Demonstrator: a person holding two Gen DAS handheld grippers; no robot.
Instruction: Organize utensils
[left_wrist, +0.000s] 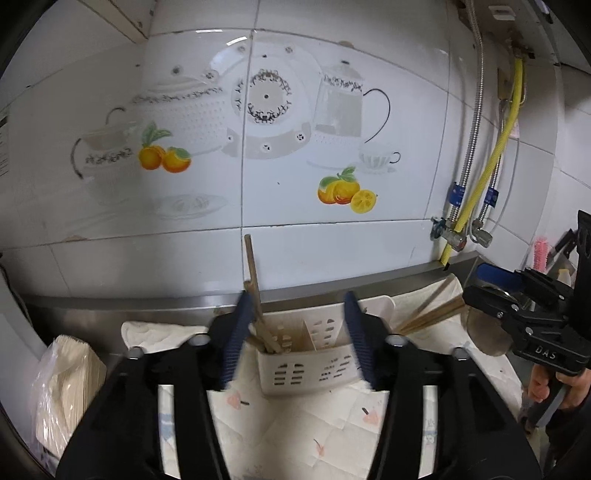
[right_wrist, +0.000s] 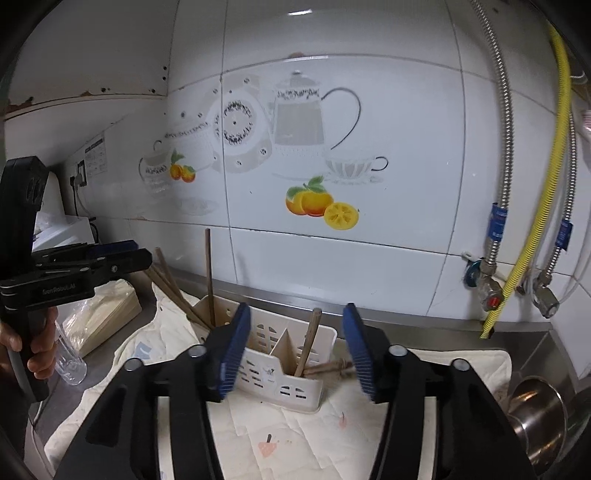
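Note:
A white slotted utensil holder (left_wrist: 306, 363) (right_wrist: 284, 373) stands on a pale cloth (left_wrist: 295, 428) by the tiled wall. Several wooden chopsticks (left_wrist: 258, 306) (right_wrist: 209, 280) stand in its left compartment. One wooden utensil (right_wrist: 308, 347) leans in the right compartment. More wooden chopsticks (left_wrist: 428, 314) lie on the cloth to its right. My left gripper (left_wrist: 299, 332) is open and empty, just in front of the holder. My right gripper (right_wrist: 295, 350) is open and empty, also in front of the holder. Each gripper shows in the other's view, the right one (left_wrist: 517, 314) and the left one (right_wrist: 85, 266).
A plastic-wrapped stack of paper (left_wrist: 62, 384) lies at the left with a clear glass (right_wrist: 70, 358). A steel pot (right_wrist: 535, 410) sits at the right. Valves and hoses (right_wrist: 509, 258) run down the wall at the right. A steel ledge (left_wrist: 332, 288) backs the counter.

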